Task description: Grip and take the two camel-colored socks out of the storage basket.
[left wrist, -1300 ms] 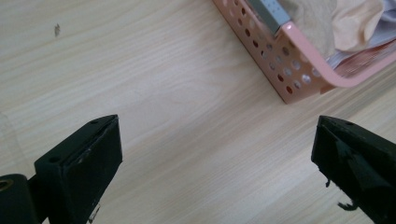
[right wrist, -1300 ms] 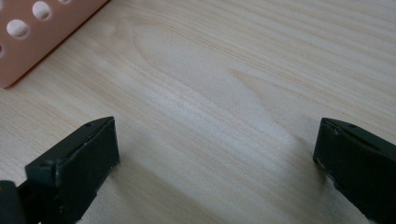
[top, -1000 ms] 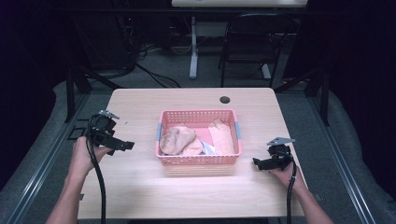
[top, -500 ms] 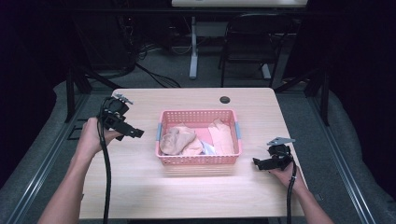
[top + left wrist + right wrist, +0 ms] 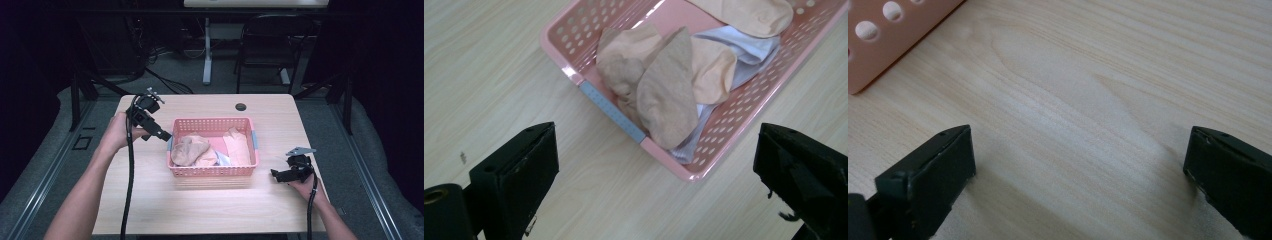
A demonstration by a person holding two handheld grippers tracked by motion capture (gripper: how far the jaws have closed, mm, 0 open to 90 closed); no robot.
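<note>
Change noted: over the last second the left claw [image 5: 167, 136] has risen from the bench [image 5: 210, 210] at the left and travelled forward and inward; it now hangs raised at the left end of the pink basket [image 5: 212, 170], tips angled down toward the contents. The right claw [image 5: 274, 174] has not moved; it rests low on the bench to the right of the basket, apart from it.

Claw state: in the left gripper view both jaws stand wide apart with nothing between them, the basket's near corner and the heap of socks lying beyond the gap. In the right gripper view the jaws likewise gape over bare wood, gripping nothing.

Judgement: the left side is lining up a first pick from the basket; no sock has been lifted out yet.

Count:
- Basket: one, centre of the bench
- Tan socks [image 5: 659, 80]: at least three or four, bunched and overlapping at the basket's left end; exact number cannot be told
- White garment [image 5: 744, 50]: one, partly buried beneath them
- Dark round grommet [image 5: 241, 106]: one, at the bench's far edge
</note>
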